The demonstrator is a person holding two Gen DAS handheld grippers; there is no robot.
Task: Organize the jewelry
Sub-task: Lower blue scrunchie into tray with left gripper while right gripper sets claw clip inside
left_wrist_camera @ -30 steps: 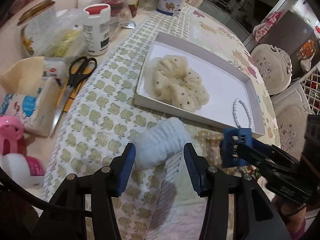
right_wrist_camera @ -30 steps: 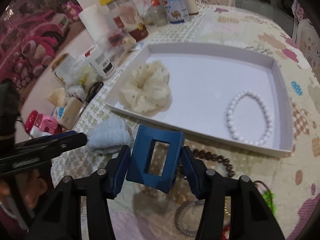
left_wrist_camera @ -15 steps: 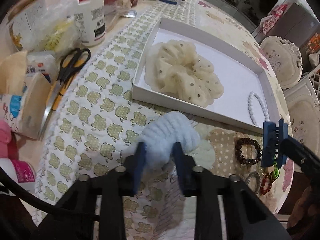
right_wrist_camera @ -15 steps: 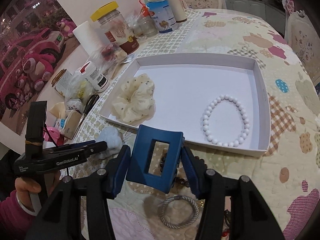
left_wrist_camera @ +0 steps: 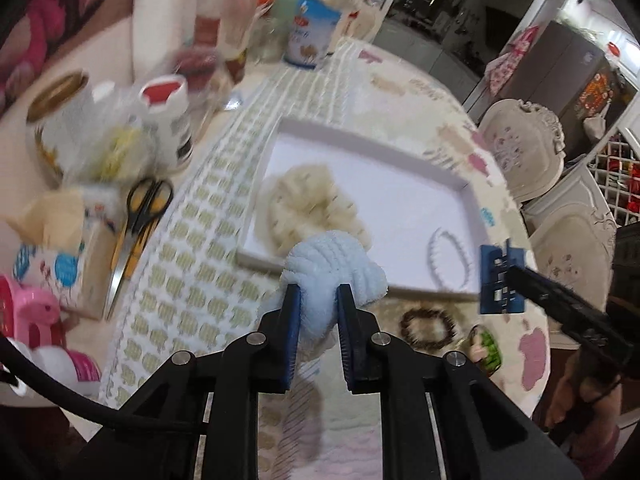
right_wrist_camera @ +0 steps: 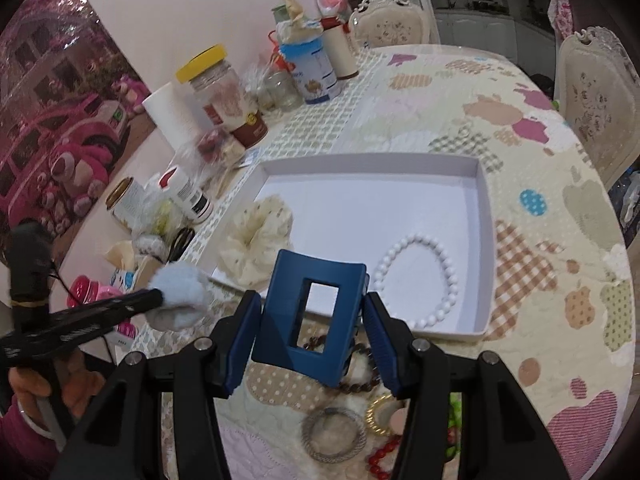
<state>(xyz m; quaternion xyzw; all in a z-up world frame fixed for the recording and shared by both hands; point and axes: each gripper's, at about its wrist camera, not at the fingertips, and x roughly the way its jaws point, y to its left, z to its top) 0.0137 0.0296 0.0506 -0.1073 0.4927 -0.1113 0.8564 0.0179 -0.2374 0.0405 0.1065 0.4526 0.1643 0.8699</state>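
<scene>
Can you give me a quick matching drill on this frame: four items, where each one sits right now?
Items
1. light blue scrunchie
2. blue hair claw
3. white bead bracelet
4. dark bead bracelet

Places
A. on the tablecloth, outside the tray
B. clamped in the right gripper
C. lying in the white tray
D. clamped in the left gripper

Pairs: 1-D, 2-B, 3-C, 4-A

Each hand-held gripper (left_wrist_camera: 316, 308) has black arms, blue fingers (right_wrist_camera: 378, 344) and silver screws.
</scene>
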